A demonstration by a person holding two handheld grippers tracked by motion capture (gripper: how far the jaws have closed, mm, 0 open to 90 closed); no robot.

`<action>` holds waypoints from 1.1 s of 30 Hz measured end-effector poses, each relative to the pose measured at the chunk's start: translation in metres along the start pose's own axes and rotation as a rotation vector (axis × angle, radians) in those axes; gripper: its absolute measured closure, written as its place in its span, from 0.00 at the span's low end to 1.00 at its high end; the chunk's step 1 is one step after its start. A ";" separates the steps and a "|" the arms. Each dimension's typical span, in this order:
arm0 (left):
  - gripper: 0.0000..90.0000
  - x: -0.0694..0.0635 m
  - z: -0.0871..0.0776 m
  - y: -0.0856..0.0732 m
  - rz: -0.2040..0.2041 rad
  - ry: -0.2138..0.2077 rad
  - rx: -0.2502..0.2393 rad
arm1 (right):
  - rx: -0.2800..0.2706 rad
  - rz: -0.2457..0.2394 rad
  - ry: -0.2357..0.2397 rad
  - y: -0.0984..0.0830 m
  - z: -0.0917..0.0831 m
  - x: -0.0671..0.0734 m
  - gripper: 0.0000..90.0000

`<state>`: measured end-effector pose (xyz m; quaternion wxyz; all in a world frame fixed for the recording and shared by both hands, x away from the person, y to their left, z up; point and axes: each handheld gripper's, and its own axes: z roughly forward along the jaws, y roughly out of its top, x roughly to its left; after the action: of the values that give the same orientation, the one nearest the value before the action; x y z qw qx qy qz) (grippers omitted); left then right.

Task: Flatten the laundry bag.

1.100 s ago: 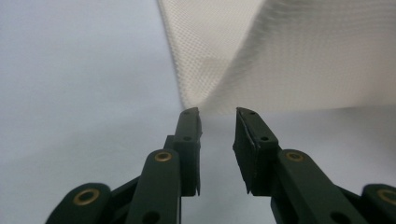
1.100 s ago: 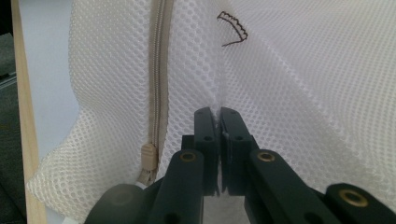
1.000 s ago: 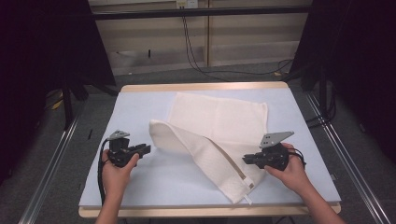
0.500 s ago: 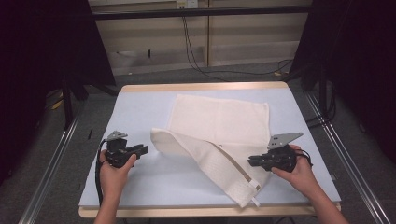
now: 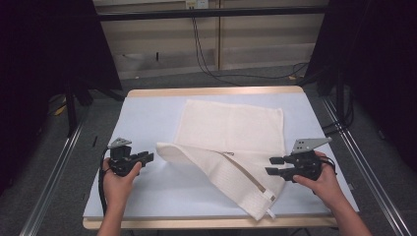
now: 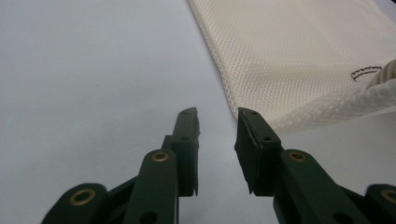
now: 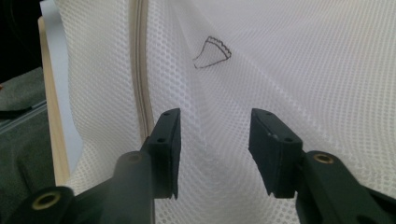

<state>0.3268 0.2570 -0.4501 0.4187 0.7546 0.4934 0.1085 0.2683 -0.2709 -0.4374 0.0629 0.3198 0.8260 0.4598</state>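
Note:
A white mesh laundry bag lies flat on the table, its near edge folded over in a diagonal strip with a beige zipper. My left gripper rests just left of the fold's tip. Its jaws stand a little apart with nothing between them, and the bag lies just beyond. My right gripper hovers at the bag's right edge. Its jaws have just been opening and now stand apart over the mesh, with no cloth pinched.
The pale table top has a wooden front edge close to the fold's lower corner. Metal rails run along the floor on both sides. Cables hang behind the table.
My right gripper let go of the bag's folded edge and drew back to the right. The fold has settled onto the table. The left gripper has kept still.

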 end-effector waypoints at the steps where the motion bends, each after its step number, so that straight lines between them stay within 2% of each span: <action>1: 0.77 -0.001 0.001 0.001 0.008 -0.001 0.004 | -0.011 0.012 0.002 0.001 -0.002 0.000 0.64; 2: 0.77 -0.001 0.001 0.001 0.008 -0.001 0.004 | -0.011 0.012 0.002 0.001 -0.002 0.000 0.64; 3: 0.77 -0.002 0.001 0.002 0.012 -0.001 -0.002 | -0.022 0.022 -0.028 0.003 -0.003 -0.001 0.73; 4: 0.77 -0.002 0.001 0.002 0.012 -0.001 -0.002 | -0.022 0.022 -0.028 0.003 -0.003 -0.001 0.73; 5: 0.77 -0.002 0.002 0.003 0.015 -0.004 -0.001 | -0.041 0.041 -0.056 0.004 -0.002 -0.002 0.79; 6: 0.77 -0.002 0.002 0.003 0.008 -0.006 -0.005 | -0.041 0.040 -0.073 0.004 0.000 -0.002 0.82; 7: 0.77 -0.002 0.002 0.004 0.008 0.000 -0.004 | -0.033 0.045 -0.098 0.004 0.002 -0.002 0.82; 9: 0.77 -0.001 0.003 0.004 0.002 -0.007 -0.009 | -0.023 0.049 -0.065 0.004 0.011 -0.001 0.81; 10: 0.77 0.000 0.003 0.004 0.014 -0.001 -0.003 | 0.005 0.044 -0.054 0.003 0.016 0.001 0.85; 11: 0.77 0.000 0.003 0.004 0.013 0.003 -0.006 | 0.043 0.016 -0.034 0.002 0.021 0.003 0.89; 12: 0.76 0.000 0.003 0.004 0.013 0.003 -0.006 | 0.043 0.016 -0.034 0.002 0.021 0.003 0.89; 13: 0.76 0.002 0.002 0.006 0.007 0.003 -0.014 | 0.102 -0.022 -0.013 0.000 0.027 0.008 0.90; 16: 0.75 0.004 0.001 0.006 0.009 0.003 -0.022 | 0.169 -0.061 0.004 -0.005 0.031 0.012 0.93; 18: 0.74 0.004 0.002 0.006 0.010 -0.006 -0.019 | 0.210 -0.069 0.001 -0.009 0.032 0.013 0.90; 21: 0.71 -0.001 0.008 0.005 0.016 -0.033 0.001 | 0.200 -0.048 -0.038 -0.013 0.029 0.009 0.83; 24: 0.68 -0.007 0.015 0.005 0.040 -0.039 0.027 | 0.142 -0.015 -0.092 -0.014 0.022 0.003 0.75; 26: 0.65 -0.011 0.021 0.004 0.053 -0.040 0.040 | 0.108 -0.003 -0.145 -0.014 0.017 0.000 0.69; 28: 0.64 -0.013 0.026 0.003 0.075 -0.065 0.076 | 0.093 0.006 -0.198 -0.015 0.014 -0.003 0.63; 29: 0.62 -0.015 0.030 0.002 0.075 -0.075 0.087 | 0.087 0.014 -0.207 -0.017 0.013 -0.004 0.62; 31: 0.61 -0.018 0.034 0.002 0.093 -0.079 0.104 | 0.082 0.016 -0.268 -0.019 0.011 -0.005 0.62; 32: 0.61 -0.019 0.036 0.002 0.086 -0.084 0.099 | 0.088 0.019 -0.289 -0.020 0.009 -0.006 0.62; 33: 0.61 -0.020 0.038 0.002 0.100 -0.066 0.104 | 0.084 0.025 -0.294 -0.020 0.007 -0.008 0.63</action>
<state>0.3401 0.2202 -0.4668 0.3891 0.8022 0.4461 0.0788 0.2675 -0.2779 -0.4591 0.1641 0.3962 0.8224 0.3738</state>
